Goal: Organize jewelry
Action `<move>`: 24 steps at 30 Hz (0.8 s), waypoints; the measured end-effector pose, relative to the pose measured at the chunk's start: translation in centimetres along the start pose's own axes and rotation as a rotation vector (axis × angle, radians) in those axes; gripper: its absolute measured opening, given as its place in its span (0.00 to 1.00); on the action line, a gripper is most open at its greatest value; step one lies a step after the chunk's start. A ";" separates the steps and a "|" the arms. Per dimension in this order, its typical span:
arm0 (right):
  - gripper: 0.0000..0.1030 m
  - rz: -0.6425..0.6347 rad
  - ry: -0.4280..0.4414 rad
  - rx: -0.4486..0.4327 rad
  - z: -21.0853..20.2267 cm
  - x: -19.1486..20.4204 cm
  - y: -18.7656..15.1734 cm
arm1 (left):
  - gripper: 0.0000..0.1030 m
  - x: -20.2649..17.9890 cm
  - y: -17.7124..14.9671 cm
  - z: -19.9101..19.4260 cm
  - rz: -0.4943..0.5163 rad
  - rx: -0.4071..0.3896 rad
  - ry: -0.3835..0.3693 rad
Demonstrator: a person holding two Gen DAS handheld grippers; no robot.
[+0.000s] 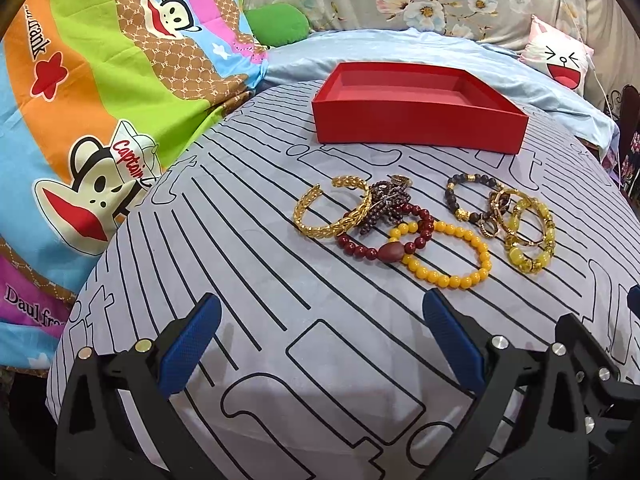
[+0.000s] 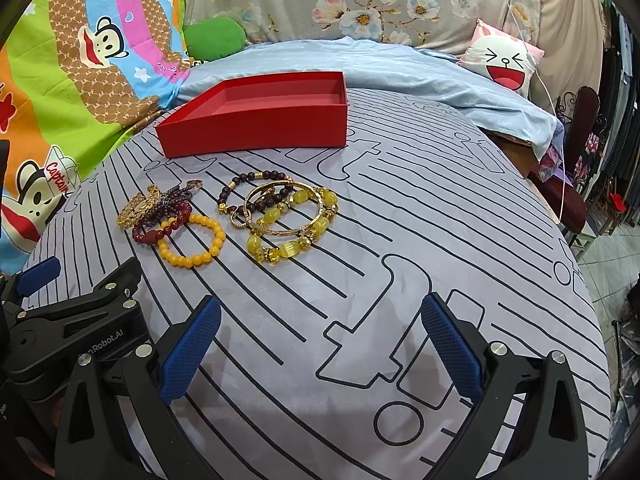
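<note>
Your cluster of beaded and gold bracelets (image 1: 424,224) lies on the grey striped bedsheet (image 1: 248,248), nothing blocking it. Beyond sits a shallow red cardboard box (image 1: 416,124), bare inside. Your left gripper (image 1: 320,336) and right gripper (image 2: 320,336) both gape, grasping nothing.

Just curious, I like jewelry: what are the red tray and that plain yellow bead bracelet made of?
The red tray looks like matte cardboard: thin straight walls, no shine. The yellow bead bracelet looks like glossy plastic, resin or amber; smooth opaque beads with small highlights leave it open.
</note>
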State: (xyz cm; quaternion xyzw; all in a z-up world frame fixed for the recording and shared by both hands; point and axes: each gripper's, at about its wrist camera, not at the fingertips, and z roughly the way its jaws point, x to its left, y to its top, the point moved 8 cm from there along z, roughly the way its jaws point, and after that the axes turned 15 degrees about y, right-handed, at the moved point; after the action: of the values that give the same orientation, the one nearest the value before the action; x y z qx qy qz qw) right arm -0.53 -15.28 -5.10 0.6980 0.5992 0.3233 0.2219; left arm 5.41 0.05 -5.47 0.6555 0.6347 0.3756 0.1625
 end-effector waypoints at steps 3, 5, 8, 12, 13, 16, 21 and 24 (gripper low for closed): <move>0.94 0.001 -0.001 0.000 0.0 0.0 0.0 | 0.93 0.0 0.0 -0.1 0.000 0.000 0.000; 0.94 0.001 -0.002 -0.002 -0.1 0.0 0.0 | 0.93 0.0 0.1 -0.2 -0.001 -0.002 -0.003; 0.94 0.001 -0.003 -0.003 -0.1 -0.1 0.1 | 0.93 0.0 0.1 -0.1 -0.002 -0.002 -0.002; 0.94 0.001 -0.004 -0.003 -0.2 -0.1 0.1 | 0.93 0.0 0.1 -0.1 -0.002 -0.002 -0.001; 0.94 0.001 -0.004 -0.003 -0.2 -0.1 0.1 | 0.93 0.0 0.0 -0.2 -0.002 -0.003 -0.002; 0.94 0.000 -0.003 -0.004 -0.2 -0.1 0.1 | 0.93 0.0 0.0 -0.2 -0.001 -0.003 -0.002; 0.94 0.002 -0.003 -0.002 -0.2 -0.2 0.1 | 0.93 0.0 0.0 -0.1 -0.002 -0.002 -0.002; 0.94 0.001 -0.003 -0.003 -0.2 -0.1 0.0 | 0.93 0.0 0.0 -0.1 -0.001 -0.002 -0.002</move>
State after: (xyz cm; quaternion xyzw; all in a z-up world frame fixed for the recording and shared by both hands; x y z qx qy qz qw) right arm -0.65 -15.42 -4.99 0.6985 0.5980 0.3232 0.2238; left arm 5.33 0.02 -5.40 0.6554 0.6345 0.3755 0.1640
